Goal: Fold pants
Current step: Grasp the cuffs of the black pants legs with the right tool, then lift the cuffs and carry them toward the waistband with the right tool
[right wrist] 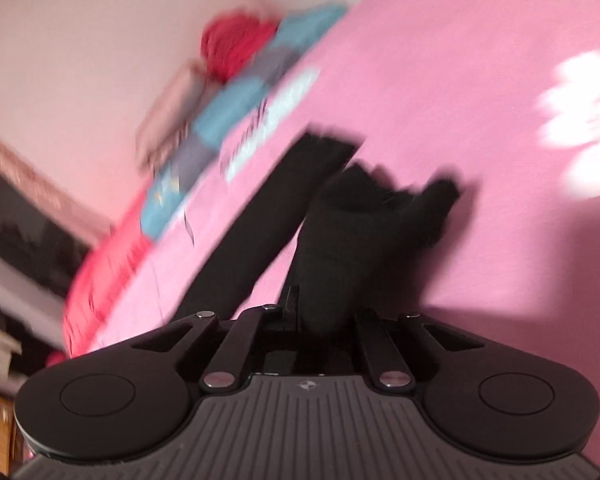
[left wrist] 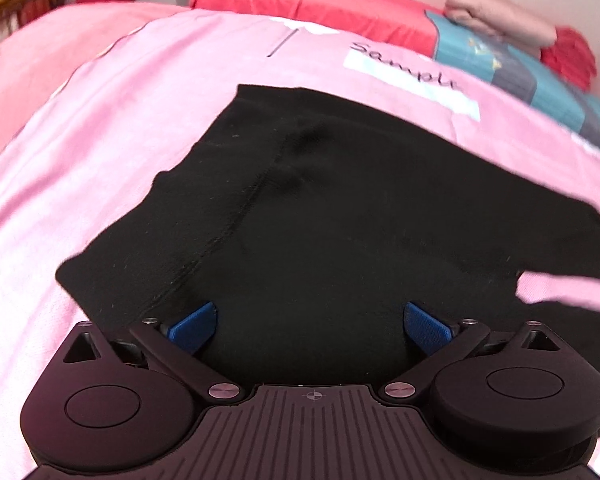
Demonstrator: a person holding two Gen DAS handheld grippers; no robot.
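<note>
Black pants (left wrist: 340,208) lie spread on a pink bedsheet (left wrist: 120,120), filling the middle of the left wrist view. My left gripper (left wrist: 310,326) is open, its blue fingertips (left wrist: 194,326) just above the near part of the pants. In the blurred right wrist view, my right gripper (right wrist: 312,320) is shut on a bunched fold of the black pants (right wrist: 356,232), lifting it off the sheet. One black leg (right wrist: 260,220) stretches away to the left of it.
A white label reading "Sample" (left wrist: 412,76) lies on the sheet beyond the pants. A red pillow (left wrist: 312,4), a blue patterned pillow (left wrist: 540,76) and folded beige cloth (left wrist: 504,12) sit at the bed's far edge by the wall.
</note>
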